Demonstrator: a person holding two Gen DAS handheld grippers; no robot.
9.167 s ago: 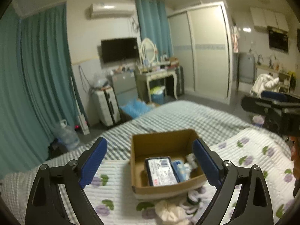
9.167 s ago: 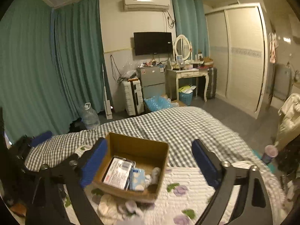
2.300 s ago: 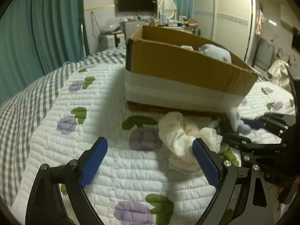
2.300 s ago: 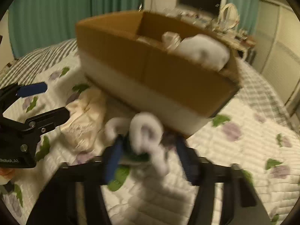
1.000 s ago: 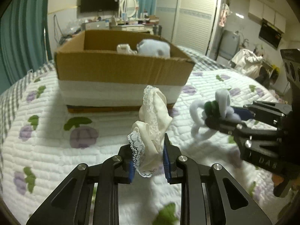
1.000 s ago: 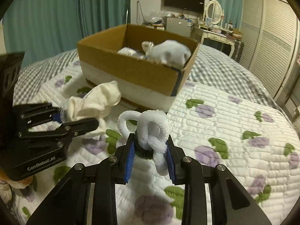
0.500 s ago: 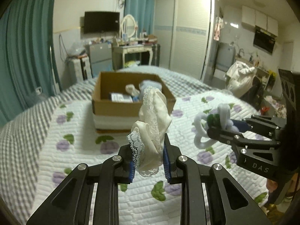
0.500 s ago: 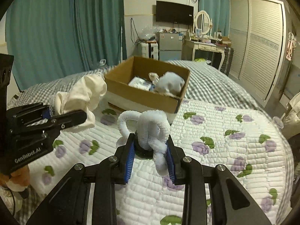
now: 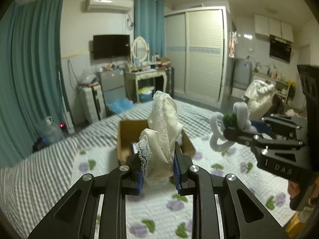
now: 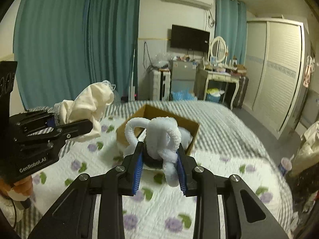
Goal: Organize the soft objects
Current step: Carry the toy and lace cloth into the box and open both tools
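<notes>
My left gripper [image 9: 157, 171] is shut on a cream lace-trimmed cloth [image 9: 162, 131] and holds it high above the bed; it also shows in the right wrist view [image 10: 87, 103]. My right gripper [image 10: 159, 165] is shut on a white fluffy looped toy [image 10: 159, 137] with a dark green centre, which also shows in the left wrist view [image 9: 227, 127]. An open cardboard box [image 9: 127, 137] sits on the quilt beyond both grippers, also in the right wrist view [image 10: 191, 139], partly hidden by the held items, with soft items inside.
The bed has a white quilt with purple flowers [image 10: 159, 209] over a grey checked sheet [image 9: 39, 171]. Beyond the bed stand a dresser with a mirror [image 9: 143, 73], a small fridge [image 10: 181, 75], a wardrobe [image 9: 203, 59] and teal curtains [image 10: 69, 39].
Both grippers have risen and pulled back from the box with their items still held. The box now looks smaller and farther below.
</notes>
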